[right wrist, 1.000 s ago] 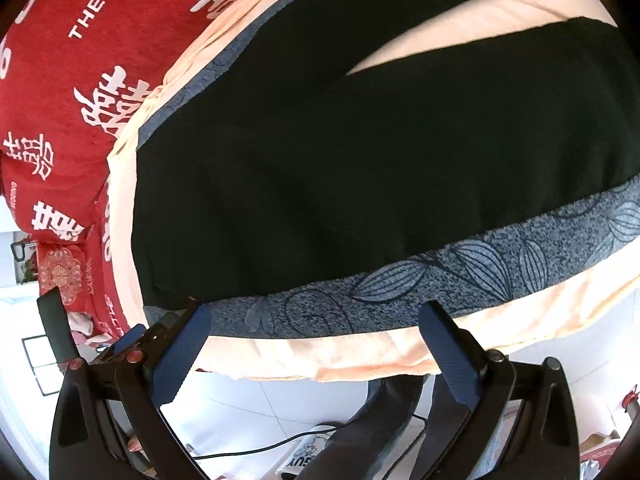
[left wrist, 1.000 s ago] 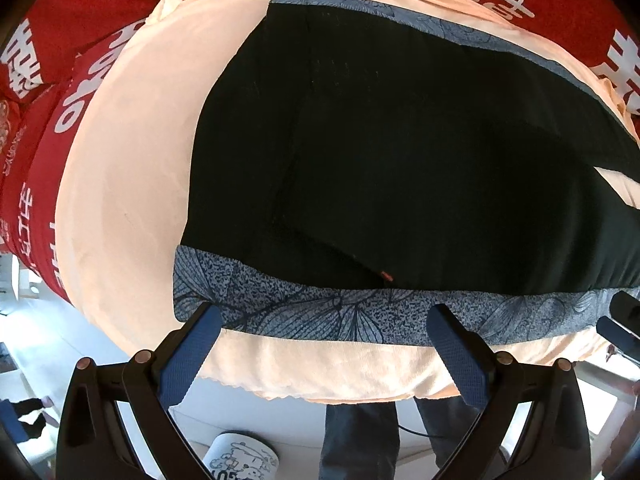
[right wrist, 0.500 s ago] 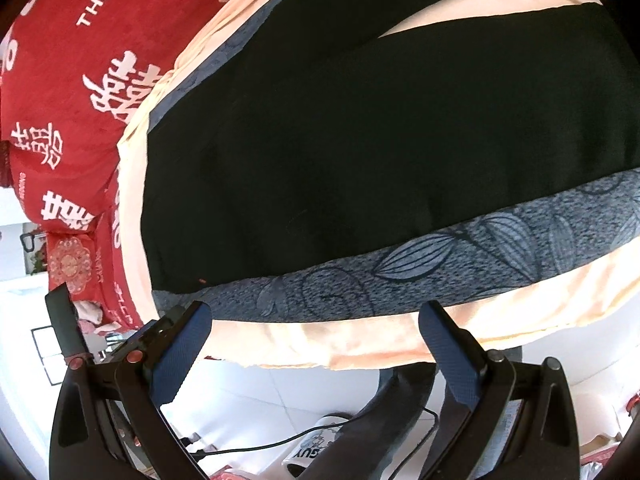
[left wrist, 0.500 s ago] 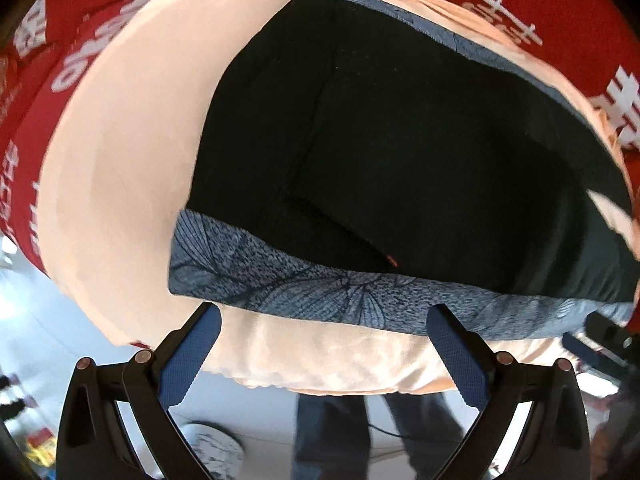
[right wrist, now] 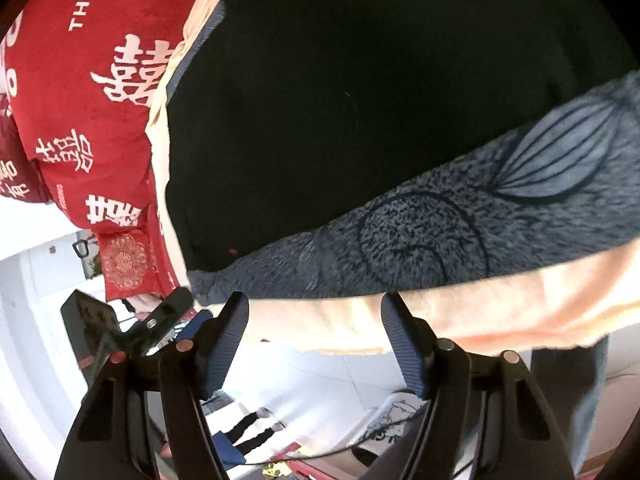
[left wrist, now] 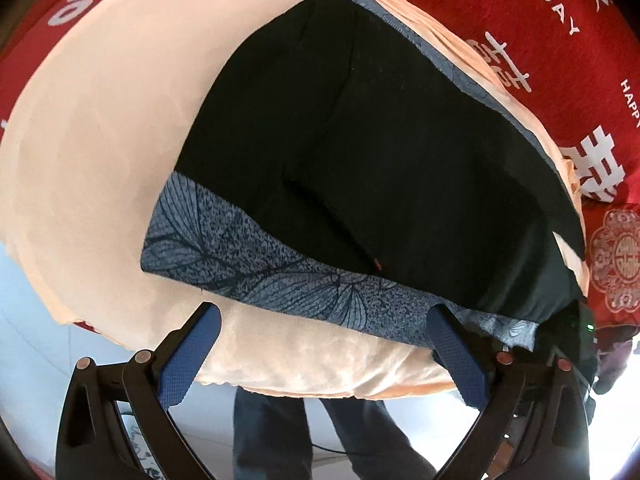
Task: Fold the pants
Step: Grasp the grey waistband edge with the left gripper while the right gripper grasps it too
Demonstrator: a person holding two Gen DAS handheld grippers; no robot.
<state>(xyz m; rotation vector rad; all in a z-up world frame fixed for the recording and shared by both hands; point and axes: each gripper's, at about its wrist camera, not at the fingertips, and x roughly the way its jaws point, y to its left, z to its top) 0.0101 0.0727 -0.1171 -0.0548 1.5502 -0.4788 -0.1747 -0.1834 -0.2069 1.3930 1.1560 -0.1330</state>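
Right wrist view is showing your right gripper (right wrist: 314,322) closing over the leaf-printed side band of the black pants (right wrist: 360,100), nothing pinched yet, while your left gripper (left wrist: 324,332) is hovering wide apart above the same edge on the peach sheet (left wrist: 100,140), likely readying a two-handed fold.

I see a peach sheet (left wrist: 100,152) spread over a red cloth (left wrist: 500,8) printed with white characters and letters, its edge hanging over the table side. Below it I make out pale floor tiles (right wrist: 320,380), brightly lit, a white wall (right wrist: 24,300) at left, and a dark cable (right wrist: 320,454) lying across the floor.
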